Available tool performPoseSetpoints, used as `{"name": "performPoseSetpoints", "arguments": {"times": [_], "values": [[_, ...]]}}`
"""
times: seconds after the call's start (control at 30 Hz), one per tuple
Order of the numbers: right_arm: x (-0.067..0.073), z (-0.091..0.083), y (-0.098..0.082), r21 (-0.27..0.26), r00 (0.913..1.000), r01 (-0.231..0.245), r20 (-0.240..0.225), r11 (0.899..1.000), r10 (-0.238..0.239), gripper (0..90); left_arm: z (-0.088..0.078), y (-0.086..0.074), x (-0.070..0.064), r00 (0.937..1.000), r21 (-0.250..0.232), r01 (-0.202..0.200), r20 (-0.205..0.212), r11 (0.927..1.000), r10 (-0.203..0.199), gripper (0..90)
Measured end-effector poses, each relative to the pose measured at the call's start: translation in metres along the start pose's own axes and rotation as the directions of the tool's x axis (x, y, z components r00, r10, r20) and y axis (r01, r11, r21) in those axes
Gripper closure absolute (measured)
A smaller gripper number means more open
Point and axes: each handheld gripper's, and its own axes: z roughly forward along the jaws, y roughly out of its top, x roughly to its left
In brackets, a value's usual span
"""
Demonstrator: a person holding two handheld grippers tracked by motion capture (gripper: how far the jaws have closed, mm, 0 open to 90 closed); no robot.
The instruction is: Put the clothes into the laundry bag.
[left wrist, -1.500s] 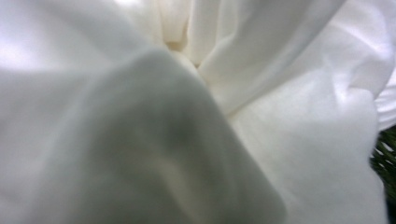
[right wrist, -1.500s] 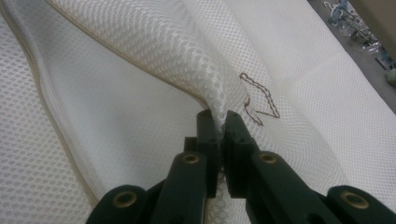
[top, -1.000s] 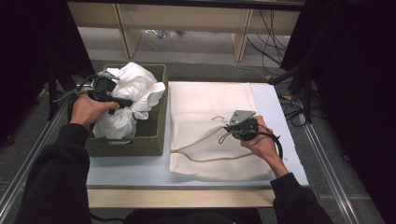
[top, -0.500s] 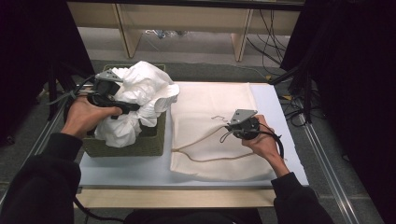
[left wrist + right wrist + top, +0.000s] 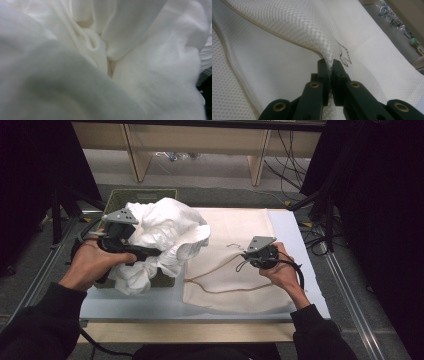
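Two jaws pinch the mesh bag (image 5: 294,27) edge; white cloth (image 5: 165,232) overhangs basket (image 5: 137,197).

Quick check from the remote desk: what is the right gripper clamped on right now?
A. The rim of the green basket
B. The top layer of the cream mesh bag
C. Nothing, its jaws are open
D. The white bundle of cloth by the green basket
B: in the right gripper view, the right gripper pinches a raised fold of the mesh bag between closed jaws.
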Motion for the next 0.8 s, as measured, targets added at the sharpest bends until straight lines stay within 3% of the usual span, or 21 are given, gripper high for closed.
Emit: {"name": "performPoseSetpoints", "arguments": {"times": [0.17,0.27,0.37,0.47,0.57,0.6,0.63,0.67,0.73,0.77,0.8], "values": [[-0.002,-0.002,0.0,-0.003,1.0,-0.006,-0.005,1.0,0.006,88.0,0.004,0.001,-0.027,0.996,-0.005,0.001,0.09,1.0,0.0,54.6],[-0.004,-0.003,0.001,-0.01,1.0,0.009,-0.001,1.0,-0.009,88.0,0.01,0.001,-0.041,0.9897,0.003,-0.015,0.142,0.9999,0.014,54.5],[-0.003,-0.004,0.0,-0.014,0.9999,-0.011,0.006,1.0,0.011,88.0,0.018,-0.001,-0.054,0.9817,0.014,-0.02,0.19,0.9997,0.017,54.4],[-0.006,-0.004,0.001,-0.024,1.0,-0.005,0.007,1.0,0.005,88.0,0.031,-0.002,-0.068,0.9699,0.027,-0.034,0.242,0.9991,0.027,54.2],[-0.006,-0.005,0.002,-0.025,0.9997,-0.024,0.009,0.999,0.024,88.1,0.05,-0.005,-0.081,0.9508,0.057,-0.049,0.308,0.9972,0.029,54.2],[-0.007,-0.006,0.002,-0.03,0.9999,-0.009,0.008,0.999,0.01,88.1,0.057,-0.006,-0.084,0.9445,0.073,-0.062,0.327,0.9954,0.034,54.1],[-0.006,-0.007,0.002,-0.029,0.9997,-0.02,0.009,0.999,0.021,88.1,0.065,-0.008,-0.086,0.9357,0.073,-0.066,0.351,0.9952,0.036,54.1],[-0.008,-0.007,0.002,-0.033,0.9999,-0.009,0.012,0.999,0.009,88.1,0.07,-0.01,-0.088,0.9355,0.083,-0.049,0.353,0.9954,0.017,54.0],[-0.009,-0.009,0.001,-0.038,0.9999,-0.01,0.011,0.999,0.011,88.1,0.084,-0.014,-0.089,0.9322,0.093,-0.065,0.361,0.9936,0.027,54.0],[-0.009,-0.01,0.001,-0.04,0.9998,-0.011,0.014,0.999,0.012,88.2,0.091,-0.018,-0.089,0.9329,0.104,-0.045,0.36,0.9936,0.004,53.9],[-0.01,-0.011,0.001,-0.046,0.9998,-0.012,0.017,0.999,0.013,88.2,0.096,-0.021,-0.088,0.9281,0.102,-0.04,0.372,0.994,-0.001,53.9]]}}
